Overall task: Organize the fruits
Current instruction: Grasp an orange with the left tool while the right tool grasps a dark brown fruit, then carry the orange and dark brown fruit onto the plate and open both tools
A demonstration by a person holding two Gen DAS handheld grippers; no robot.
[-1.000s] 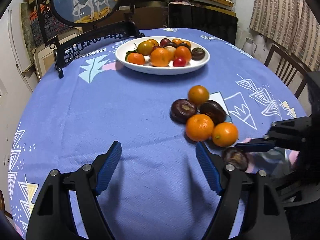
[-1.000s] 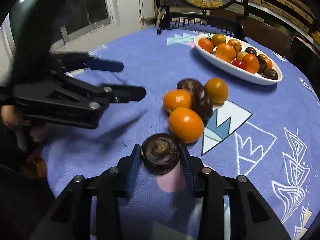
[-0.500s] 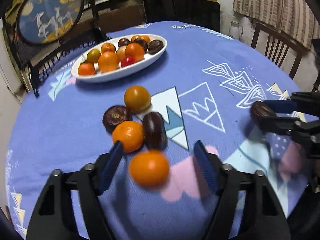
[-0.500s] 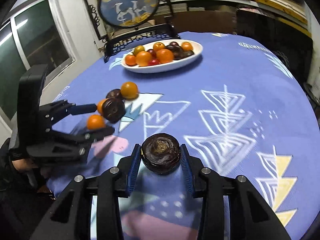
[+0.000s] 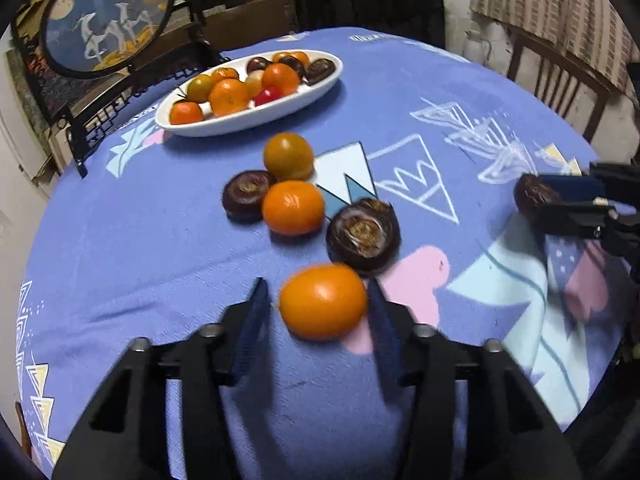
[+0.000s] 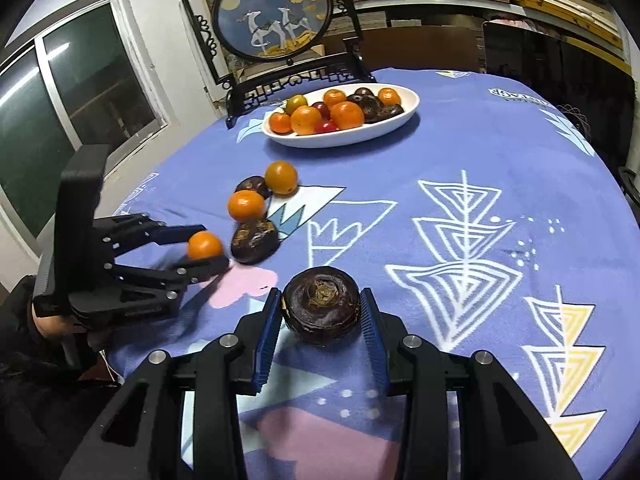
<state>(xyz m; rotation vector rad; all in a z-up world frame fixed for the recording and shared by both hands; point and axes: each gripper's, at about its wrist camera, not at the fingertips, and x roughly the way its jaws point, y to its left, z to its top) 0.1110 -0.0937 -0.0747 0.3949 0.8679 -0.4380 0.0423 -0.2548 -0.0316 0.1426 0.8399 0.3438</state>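
Observation:
An orange fruit (image 5: 323, 300) lies on the blue cloth between the jaws of my left gripper (image 5: 316, 284), which are closing; a thin gap still shows at the left pad. The right wrist view shows the same left gripper (image 6: 212, 246) around that orange fruit (image 6: 204, 245). My right gripper (image 6: 320, 292) is shut on a dark brown round fruit (image 6: 322, 304), held above the cloth. Loose on the cloth are two more orange fruits (image 5: 288, 156) (image 5: 293, 208) and two dark fruits (image 5: 246, 192) (image 5: 363, 236). A white oval plate (image 5: 240, 126) at the back holds several fruits.
The round table (image 6: 500, 152) wears a blue patterned cloth. A framed round picture on a black stand (image 6: 272, 20) rises behind the plate. A wooden chair (image 5: 560, 76) stands at the table's far right edge. A window (image 6: 80, 92) is at the left.
My left gripper has moved right to the fruit pile and narrowed around one orange fruit. My right gripper carried its dark fruit away to the right of the pile.

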